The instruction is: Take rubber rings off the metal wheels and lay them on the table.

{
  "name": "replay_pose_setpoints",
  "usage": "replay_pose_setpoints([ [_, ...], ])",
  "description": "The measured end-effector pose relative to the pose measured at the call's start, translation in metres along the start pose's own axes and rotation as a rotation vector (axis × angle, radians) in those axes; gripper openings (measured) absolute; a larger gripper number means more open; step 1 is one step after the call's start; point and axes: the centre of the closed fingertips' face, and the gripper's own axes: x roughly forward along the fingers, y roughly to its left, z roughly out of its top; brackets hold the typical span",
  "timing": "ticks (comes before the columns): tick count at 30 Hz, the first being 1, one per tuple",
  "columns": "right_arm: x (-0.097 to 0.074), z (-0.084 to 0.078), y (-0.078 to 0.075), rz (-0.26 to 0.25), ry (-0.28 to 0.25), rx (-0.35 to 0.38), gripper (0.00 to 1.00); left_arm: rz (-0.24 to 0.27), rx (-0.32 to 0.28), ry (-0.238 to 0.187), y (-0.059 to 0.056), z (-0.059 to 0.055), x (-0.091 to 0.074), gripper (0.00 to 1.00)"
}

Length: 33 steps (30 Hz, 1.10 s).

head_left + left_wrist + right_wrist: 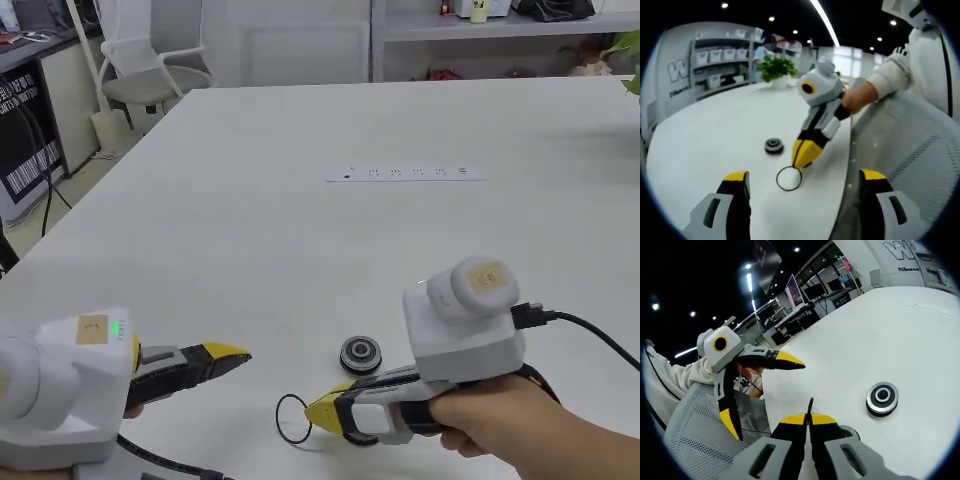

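Ring (pixel 278 418): 1 thin black rubber loop, pinched at its edge by the right gripper (pixel 312 412), whose fingers are closed on it. It sits low at the white bench (pixel 300 200), near the front edge; whether it touches the surface cannot be told. 1 metal wheel (pixel 360 353) lies flat on the bench, just beside the right gripper and apart from the Ring. The left gripper (pixel 235 358) has its fingers spread wide, gripping nothing, and points toward the Ring from the person's left, near it but apart. A hand (pixel 500 420) holds the right gripper. 1 power strip (pixel 405 175) lies further back.
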Motion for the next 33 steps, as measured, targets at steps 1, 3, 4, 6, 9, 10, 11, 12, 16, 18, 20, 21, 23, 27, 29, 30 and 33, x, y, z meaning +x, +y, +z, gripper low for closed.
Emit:
replay_pose_setpoints([
  [1,-0.0003,-0.0002,-0.0011,-0.005,0.002,-0.006,0.00,-0.001,-0.001,0.001,-0.0002,-0.0001,0.0000,0.92],
  [3,-0.0008,0.0001,-0.0030,-0.014,0.003,-0.022,0.00,-0.001,-0.001,0.002,-0.0002,-0.0003,0.0000,0.91],
  [4,-0.0009,0.0000,-0.0030,-0.015,0.004,-0.023,0.01,0.000,-0.001,0.002,-0.0001,-0.0003,-0.0001,0.91],
  [6,-0.0011,-0.0002,-0.0032,-0.016,0.006,-0.027,0.02,0.003,-0.002,0.003,0.0005,-0.0004,-0.0003,0.90],
  [9,-0.0013,0.0003,-0.0033,-0.022,0.008,-0.040,0.04,0.010,-0.003,-0.001,0.0017,0.0004,-0.0009,0.89],
  [10,-0.0013,0.0004,-0.0034,-0.021,0.007,-0.041,0.05,0.010,-0.007,-0.002,0.0019,0.0004,-0.0010,0.89],
  [11,-0.0013,0.0004,-0.0030,-0.019,0.007,-0.042,0.06,0.009,-0.009,-0.002,0.0017,0.0003,-0.0009,0.89],
  [12,-0.0013,0.0003,-0.0028,-0.018,0.007,-0.043,0.06,0.006,-0.011,0.000,0.0012,-0.0002,-0.0006,0.88],
  [16,-0.0013,-0.0003,-0.0036,-0.023,0.014,-0.060,0.07,0.006,-0.011,0.002,0.0010,-0.0005,-0.0005,0.88],
  [18,-0.0014,-0.0002,-0.0044,-0.027,0.016,-0.068,0.09,0.008,-0.015,0.000,0.0013,-0.0001,-0.0006,0.88],
  [20,-0.0015,-0.0001,-0.0050,-0.031,0.016,-0.075,0.11,0.008,-0.015,0.002,0.0015,-0.0006,-0.0006,0.88],
  [21,-0.0015,-0.0001,-0.0050,-0.032,0.016,-0.079,0.12,0.008,-0.015,0.004,0.0015,-0.0011,-0.0005,0.87],
  [23,-0.0013,-0.0001,-0.0049,-0.036,0.018,-0.098,0.14,0.007,-0.013,0.009,0.0013,-0.0019,-0.0004,0.87],
  [27,-0.0015,0.0012,-0.0069,-0.050,0.016,-0.130,0.20,0.008,-0.015,0.009,0.0016,-0.0020,-0.0003,0.87],
  [29,-0.0019,0.0009,-0.0077,-0.051,0.018,-0.129,0.20,0.008,-0.014,0.010,0.0017,-0.0020,-0.0003,0.87],
  [30,-0.0020,0.0010,-0.0080,-0.051,0.018,-0.129,0.20,0.008,-0.014,0.010,0.0017,-0.0019,-0.0003,0.87],
  [33,-0.0037,0.0029,-0.0095,-0.055,0.014,-0.134,0.20,0.010,-0.014,0.009,0.0022,-0.0020,-0.0006,0.87],
])
